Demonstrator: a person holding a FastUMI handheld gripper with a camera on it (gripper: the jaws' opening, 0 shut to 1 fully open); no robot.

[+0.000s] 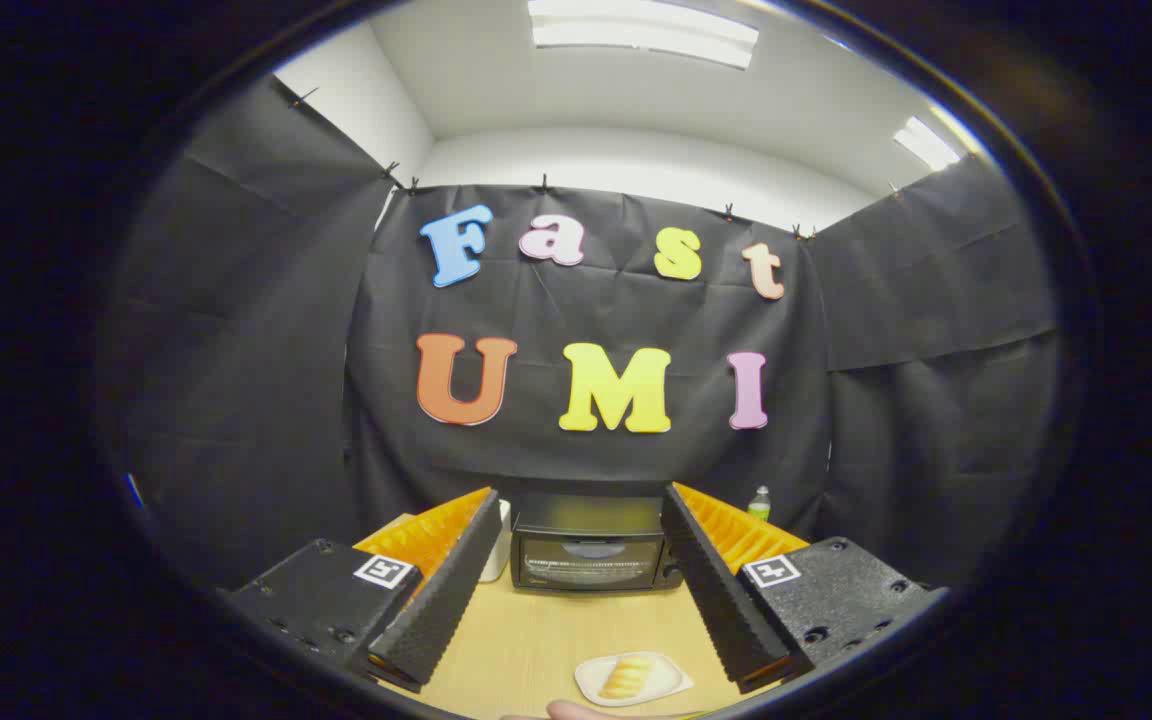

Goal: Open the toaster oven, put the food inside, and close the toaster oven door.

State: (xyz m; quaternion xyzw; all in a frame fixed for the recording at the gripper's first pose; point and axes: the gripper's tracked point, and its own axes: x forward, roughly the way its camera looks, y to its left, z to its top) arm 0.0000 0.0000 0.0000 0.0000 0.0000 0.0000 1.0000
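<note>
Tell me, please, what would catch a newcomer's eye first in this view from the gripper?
The dark toaster oven with a glass door stands out first, shut, at the far end of the light wooden table, beyond and between the fingers of the open gripper. Nearer, on the table between the fingers, a small white plate carries pale yellow food. A small green-capped bottle stands to the oven's right.

Gripper (584, 510): ridged fingers, square coded tags.
</note>
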